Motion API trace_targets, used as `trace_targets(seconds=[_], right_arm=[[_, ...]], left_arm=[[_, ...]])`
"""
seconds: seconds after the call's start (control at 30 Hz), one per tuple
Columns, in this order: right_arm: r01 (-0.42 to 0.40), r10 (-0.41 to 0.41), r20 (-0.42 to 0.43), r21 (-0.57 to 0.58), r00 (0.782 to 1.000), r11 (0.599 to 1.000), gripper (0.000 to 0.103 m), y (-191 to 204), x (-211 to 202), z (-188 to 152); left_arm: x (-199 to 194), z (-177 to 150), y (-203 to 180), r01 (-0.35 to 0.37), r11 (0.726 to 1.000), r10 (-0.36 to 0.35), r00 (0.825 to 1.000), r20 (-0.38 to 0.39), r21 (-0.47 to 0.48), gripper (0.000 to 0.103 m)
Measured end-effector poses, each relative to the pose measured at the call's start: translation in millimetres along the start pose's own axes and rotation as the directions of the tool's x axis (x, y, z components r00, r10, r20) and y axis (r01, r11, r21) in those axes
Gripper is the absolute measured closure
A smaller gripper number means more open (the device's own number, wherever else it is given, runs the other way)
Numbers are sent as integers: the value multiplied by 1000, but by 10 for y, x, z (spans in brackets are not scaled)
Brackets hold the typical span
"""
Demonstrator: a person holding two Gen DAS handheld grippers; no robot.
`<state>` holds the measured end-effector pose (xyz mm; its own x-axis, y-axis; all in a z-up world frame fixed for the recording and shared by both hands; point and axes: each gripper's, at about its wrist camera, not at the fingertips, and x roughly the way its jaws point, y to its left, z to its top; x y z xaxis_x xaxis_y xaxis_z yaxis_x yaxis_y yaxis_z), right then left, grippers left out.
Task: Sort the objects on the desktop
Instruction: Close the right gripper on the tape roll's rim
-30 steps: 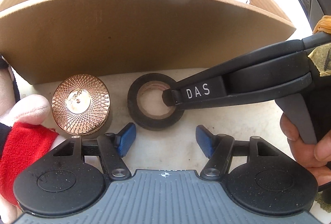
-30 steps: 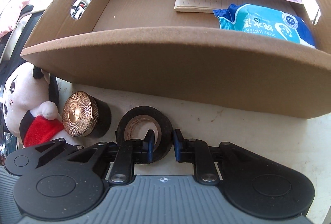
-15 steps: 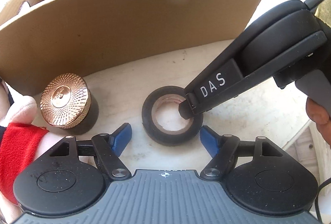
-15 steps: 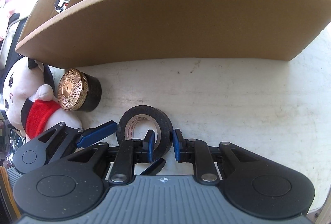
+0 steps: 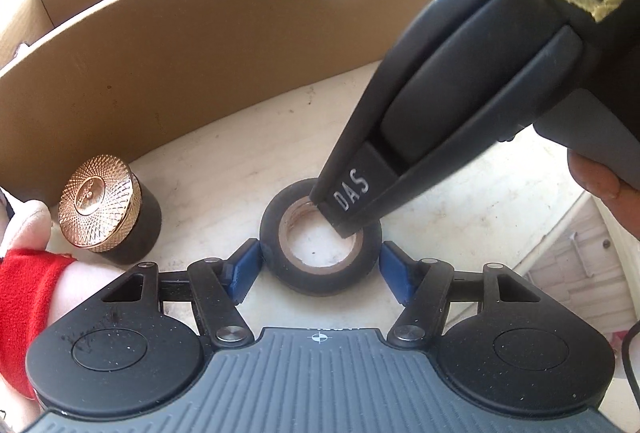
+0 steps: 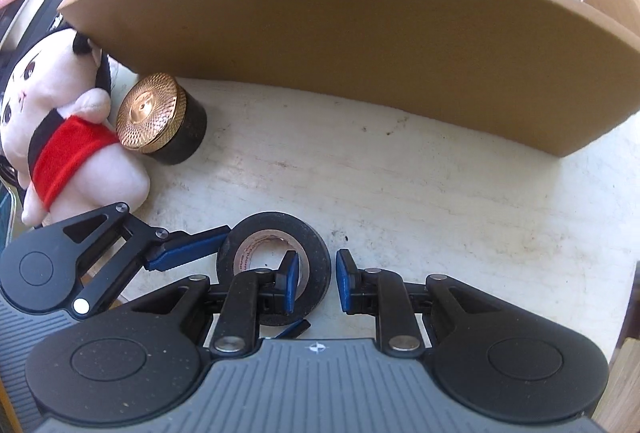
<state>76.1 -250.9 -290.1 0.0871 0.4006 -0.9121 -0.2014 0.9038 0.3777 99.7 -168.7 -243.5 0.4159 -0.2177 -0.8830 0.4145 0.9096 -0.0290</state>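
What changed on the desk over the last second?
The right gripper, its jaws astride the wall of the black tape roll, dragged it away from the cardboard box and the gold-lidded jar. The left gripper followed and has just been closing, the roll between its pads. Jar, plush doll and box stayed put.

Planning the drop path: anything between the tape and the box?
Nothing lies on the table between the tape and the box. Only the box's own near wall stands there, so the tape would likely have to go over it. The jar and plush sit off to the left.
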Motion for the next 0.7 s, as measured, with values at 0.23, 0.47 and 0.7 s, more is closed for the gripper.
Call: trace_targets(seconds=[0.23,0.47,0.7], right_arm=[[4,-4,-10,2,1000,1000,84,-7,-54,-24],[-15,15,-18,39,1000,999,85,-109,-119,-3],[-29,30,-13,77,999,997,85,-165,-234,0]], left_arm=[[-107,-97,-47,7,1000,-7,1000,-2,0,38],[-159,-120,-41,6,1000,-7,1000,26,6,36],[-275,-137,-43,4,1000,-4,1000,31,-12,37]])
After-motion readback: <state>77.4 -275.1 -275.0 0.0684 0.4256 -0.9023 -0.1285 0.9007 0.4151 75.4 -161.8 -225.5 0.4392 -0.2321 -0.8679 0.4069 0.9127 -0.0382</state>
